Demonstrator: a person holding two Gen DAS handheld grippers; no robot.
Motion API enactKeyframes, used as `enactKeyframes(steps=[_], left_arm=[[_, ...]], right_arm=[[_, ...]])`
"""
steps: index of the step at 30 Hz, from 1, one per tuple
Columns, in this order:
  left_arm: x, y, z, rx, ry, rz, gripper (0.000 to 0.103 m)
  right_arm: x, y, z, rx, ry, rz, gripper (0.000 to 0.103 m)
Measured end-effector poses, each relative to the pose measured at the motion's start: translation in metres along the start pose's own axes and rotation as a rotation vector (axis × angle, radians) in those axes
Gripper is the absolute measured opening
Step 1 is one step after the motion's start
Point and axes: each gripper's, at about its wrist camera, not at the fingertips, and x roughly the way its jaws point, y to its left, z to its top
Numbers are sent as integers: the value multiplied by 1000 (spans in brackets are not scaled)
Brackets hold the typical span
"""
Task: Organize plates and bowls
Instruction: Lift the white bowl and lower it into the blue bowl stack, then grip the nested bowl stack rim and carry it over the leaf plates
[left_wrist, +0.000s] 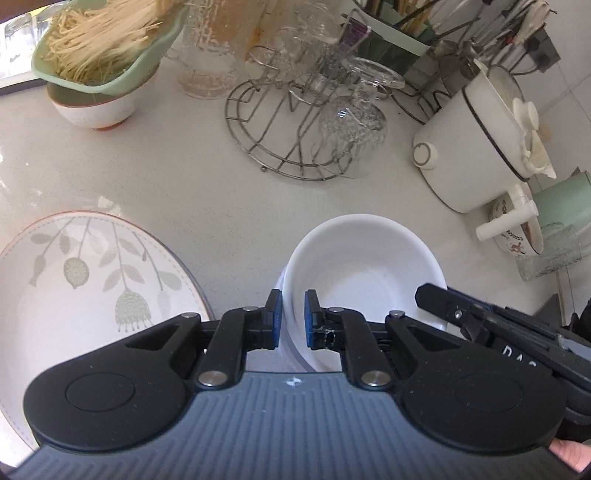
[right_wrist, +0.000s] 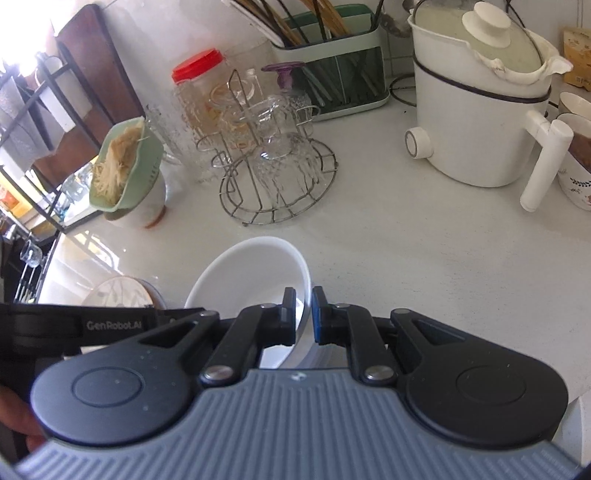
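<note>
The left gripper (left_wrist: 293, 319) has its jaws closed on the white bowl's (left_wrist: 364, 266) left rim, wall pinched between the pads; the right gripper (right_wrist: 303, 317) clamps the bowl's opposite rim the same way. Beyond the bowl the surface (left_wrist: 192, 173) lies bare up to the wire glass rack (left_wrist: 291, 122). Left of the bowl sits the leaf-patterned plate (left_wrist: 74, 280), near but apart. The bowl's underside is hidden, so whether it rests on the surface is unclear
</note>
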Motion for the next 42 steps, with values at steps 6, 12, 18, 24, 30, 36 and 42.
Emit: enactKeyframes(steps=[6,12,18,24,30,36,42], left_arm=[[-6,5,5,-26,-5,0,25],[-9,10,13,-42,-32,7,36],[-1,4,22,-24,4,10,38],[5,-8,22,10,13,-19,38],[10,-16,17,36,37,-4,47],[16,-35,10,103,75,-10,55],[31,-59,-1,151,123,-51,55]], right_arm=[[4,-6,1,30,18,14,41],[9,-25,1,142,-22,-4,65],[34,-43,-11,262,35,58,64],[52,-49,-24,338,106,125,28],[50,-58,-33,441,119,165,19],[31,-66,-34,421,93,74,12],[15,-79,-38,413,69,5,12]])
